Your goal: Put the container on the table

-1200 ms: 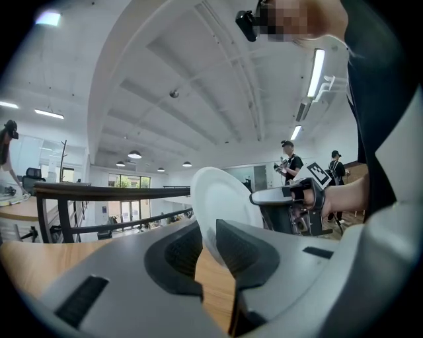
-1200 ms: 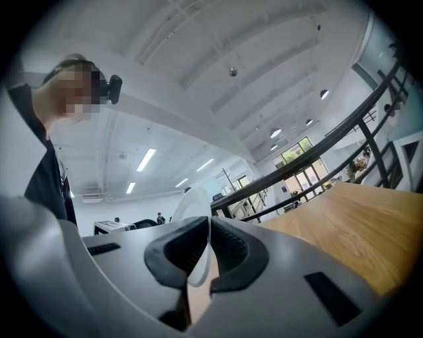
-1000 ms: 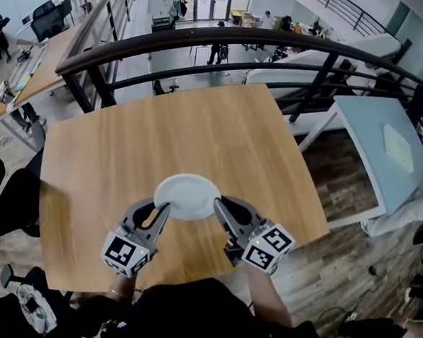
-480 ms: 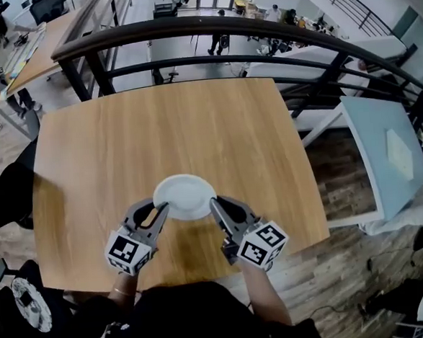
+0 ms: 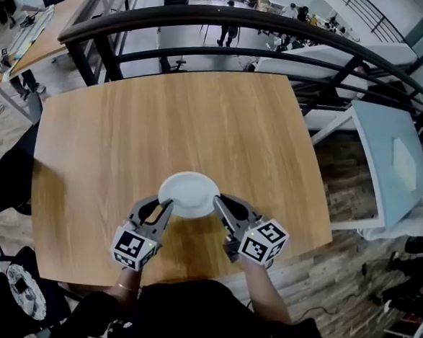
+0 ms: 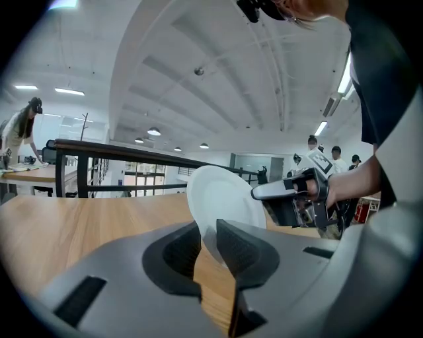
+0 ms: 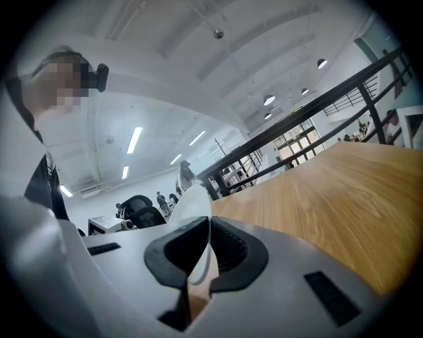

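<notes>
Lowered since the earlier frame: you have brought the container (image 5: pixel 189 193) down toward the counter (image 5: pixel 157 118).

Head view: the container is at lower centre, with the left gripper (image 5: pixel 167 203) on its left rim and the right gripper (image 5: pixel 218 199) on its right.

Left gripper view: the fingers (image 6: pixel 241 247) are clamped on the rim, and the container is tilted.

Right gripper view: the fingers (image 7: pixel 231 247) are likewise clamped on the rim.

Contact with the counter is not confirmed. Setting down and release appear outstanding.

Right gripper (image 7: pixel 207 228) pinching container (image 7: pixel 193 200), wooden table (image 7: pixel 330 191)
</notes>
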Demonstrator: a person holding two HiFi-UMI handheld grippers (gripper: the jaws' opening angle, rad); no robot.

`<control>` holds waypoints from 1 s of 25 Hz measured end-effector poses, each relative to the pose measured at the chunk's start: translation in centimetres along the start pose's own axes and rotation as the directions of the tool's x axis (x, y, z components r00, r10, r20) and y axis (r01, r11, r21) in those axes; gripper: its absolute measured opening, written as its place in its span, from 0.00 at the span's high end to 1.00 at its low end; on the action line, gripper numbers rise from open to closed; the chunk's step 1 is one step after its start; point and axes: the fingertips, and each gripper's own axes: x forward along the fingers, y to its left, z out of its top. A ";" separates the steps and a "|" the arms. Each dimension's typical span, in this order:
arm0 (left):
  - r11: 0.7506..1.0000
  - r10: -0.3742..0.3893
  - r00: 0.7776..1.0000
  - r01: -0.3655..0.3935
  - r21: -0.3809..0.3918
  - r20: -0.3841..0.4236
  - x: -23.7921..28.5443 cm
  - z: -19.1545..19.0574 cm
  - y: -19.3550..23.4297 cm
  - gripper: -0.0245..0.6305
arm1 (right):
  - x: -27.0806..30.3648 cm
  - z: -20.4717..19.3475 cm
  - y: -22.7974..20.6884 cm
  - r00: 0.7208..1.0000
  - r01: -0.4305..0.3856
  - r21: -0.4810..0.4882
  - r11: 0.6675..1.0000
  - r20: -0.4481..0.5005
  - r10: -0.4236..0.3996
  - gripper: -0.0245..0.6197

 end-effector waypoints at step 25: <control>0.992 0.099 0.990 -0.107 -0.074 -0.103 -0.5 -4.0 4.4 0.84 | 4.7 -3.6 -1.0 0.996 -0.041 0.082 0.996 -0.073 0.047 0.93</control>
